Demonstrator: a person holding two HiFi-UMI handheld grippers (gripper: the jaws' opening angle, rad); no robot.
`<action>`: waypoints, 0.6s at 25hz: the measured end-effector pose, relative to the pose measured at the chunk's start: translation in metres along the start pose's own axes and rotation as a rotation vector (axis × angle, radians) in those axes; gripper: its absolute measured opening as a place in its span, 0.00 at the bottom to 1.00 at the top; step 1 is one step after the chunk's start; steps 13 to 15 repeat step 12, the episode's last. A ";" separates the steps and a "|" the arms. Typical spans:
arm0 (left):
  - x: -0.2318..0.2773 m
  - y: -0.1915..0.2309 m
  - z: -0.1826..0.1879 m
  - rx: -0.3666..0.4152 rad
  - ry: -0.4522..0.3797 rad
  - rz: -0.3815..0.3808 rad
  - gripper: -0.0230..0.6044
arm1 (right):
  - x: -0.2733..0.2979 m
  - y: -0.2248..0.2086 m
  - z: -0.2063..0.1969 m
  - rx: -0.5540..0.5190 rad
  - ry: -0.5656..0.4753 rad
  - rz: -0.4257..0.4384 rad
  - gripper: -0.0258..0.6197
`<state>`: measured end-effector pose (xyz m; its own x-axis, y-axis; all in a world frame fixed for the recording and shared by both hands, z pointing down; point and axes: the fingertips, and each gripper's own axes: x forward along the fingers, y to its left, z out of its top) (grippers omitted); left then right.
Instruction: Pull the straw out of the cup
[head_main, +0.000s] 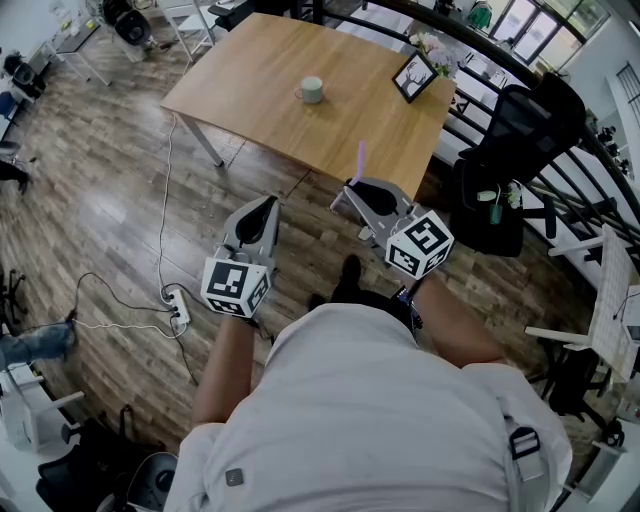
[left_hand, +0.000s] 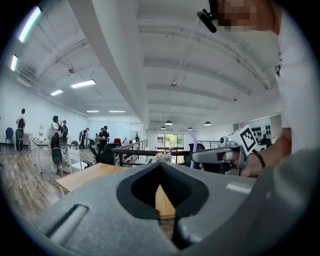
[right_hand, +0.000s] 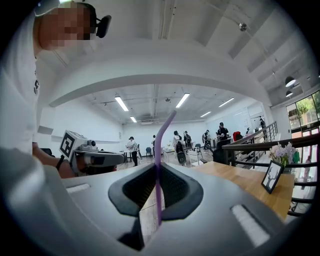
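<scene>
Already clear of the cup (head_main: 311, 90), the straw (right_hand: 158, 145) looks light, thin and crushable. The right gripper (right_hand: 157, 167) pinches its shaft gently, while the left gripper (left_hand: 160, 166) is pressed together, empty.

— What is worn?
— A white short-sleeved shirt (head_main: 360, 420) is seen, with a dark band (head_main: 410, 298) at the right wrist.
— And the tools?
— The left gripper (head_main: 266, 203) and right gripper (head_main: 353, 187) are moulded in grey and lined with black ribbed pads (left_hand: 177, 186) (each is capped by a white cube (head_main: 237, 285) printed with black square markers).
</scene>
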<state>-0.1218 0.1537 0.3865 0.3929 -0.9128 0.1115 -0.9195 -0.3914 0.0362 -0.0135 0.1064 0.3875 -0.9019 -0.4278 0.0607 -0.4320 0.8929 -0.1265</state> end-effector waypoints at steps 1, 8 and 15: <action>0.000 0.000 0.001 0.000 -0.002 0.001 0.04 | 0.000 0.000 0.001 -0.002 0.000 0.001 0.09; 0.002 -0.002 0.003 -0.001 -0.011 0.000 0.04 | -0.003 0.001 0.009 0.002 -0.015 0.007 0.09; 0.003 -0.004 0.006 0.000 -0.014 -0.001 0.04 | -0.005 0.001 0.013 0.012 -0.021 0.012 0.09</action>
